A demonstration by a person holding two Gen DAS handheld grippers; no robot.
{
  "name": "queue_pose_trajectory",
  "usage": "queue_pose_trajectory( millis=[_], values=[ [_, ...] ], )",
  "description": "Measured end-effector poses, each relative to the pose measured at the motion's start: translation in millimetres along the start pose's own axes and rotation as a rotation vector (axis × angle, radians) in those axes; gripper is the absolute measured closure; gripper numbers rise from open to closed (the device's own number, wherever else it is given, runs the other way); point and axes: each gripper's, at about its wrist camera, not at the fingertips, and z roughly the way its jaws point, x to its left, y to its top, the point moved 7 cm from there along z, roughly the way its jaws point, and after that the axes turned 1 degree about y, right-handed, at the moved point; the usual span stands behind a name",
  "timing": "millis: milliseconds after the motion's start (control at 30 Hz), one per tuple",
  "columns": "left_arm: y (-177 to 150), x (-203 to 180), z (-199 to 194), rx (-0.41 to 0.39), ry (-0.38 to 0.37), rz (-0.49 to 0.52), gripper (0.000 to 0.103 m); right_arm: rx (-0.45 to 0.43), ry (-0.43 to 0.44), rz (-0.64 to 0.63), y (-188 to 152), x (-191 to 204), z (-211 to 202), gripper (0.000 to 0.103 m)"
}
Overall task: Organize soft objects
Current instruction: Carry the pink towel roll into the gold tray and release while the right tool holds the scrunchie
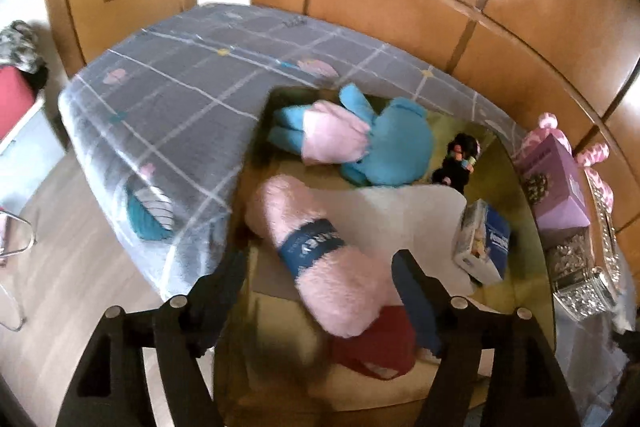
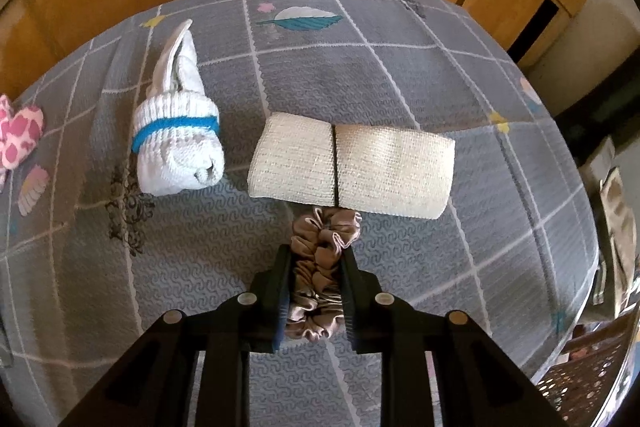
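The left gripper (image 1: 320, 291) stands with its jaws wide apart and nothing pressed between the pads, above a box (image 1: 516, 195) with a glossy olive wall set beside a bed with a grey checked cover (image 1: 180, 99). The whole left view is blurred, so the print on the blue band of the pink fluffy roll (image 1: 320, 251) cannot be read; the roll lies just ahead of the fingertips, between them, and whether either finger touches it cannot be told. A red item (image 1: 376, 351) under the roll's near end is largely hidden. Farther ahead lie a blue and pink plush toy (image 1: 360, 143) and a small dark toy (image 1: 458, 163), too blurred to identify. The right gripper (image 2: 316, 267) is clamped on a beige scrunchie (image 2: 320, 259), whose rear is covered by the fingers. Just beyond its tips lie two beige bandage rolls (image 2: 352, 167) side by side, with a white rolled sock (image 2: 176, 143) ahead to the left.
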Motion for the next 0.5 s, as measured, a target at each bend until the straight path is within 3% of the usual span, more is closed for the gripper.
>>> queue_pose_trajectory(
  millis=[133, 333, 500],
  values=[
    [3, -6, -21, -0.083, 0.026, 0.004, 0.022, 0.000, 0.014, 0.013, 1, -1, 0, 0.082],
    [5, -38, -37, -0.119, -0.063, 0.043, 0.022, -0.014, 0.102, 0.045, 2, 1, -6, 0.082],
    [-3, -67, -35, -0.095, -0.125, 0.097, 0.022, -0.034, 0.299, 0.116, 2, 7, -23, 0.082]
  ],
)
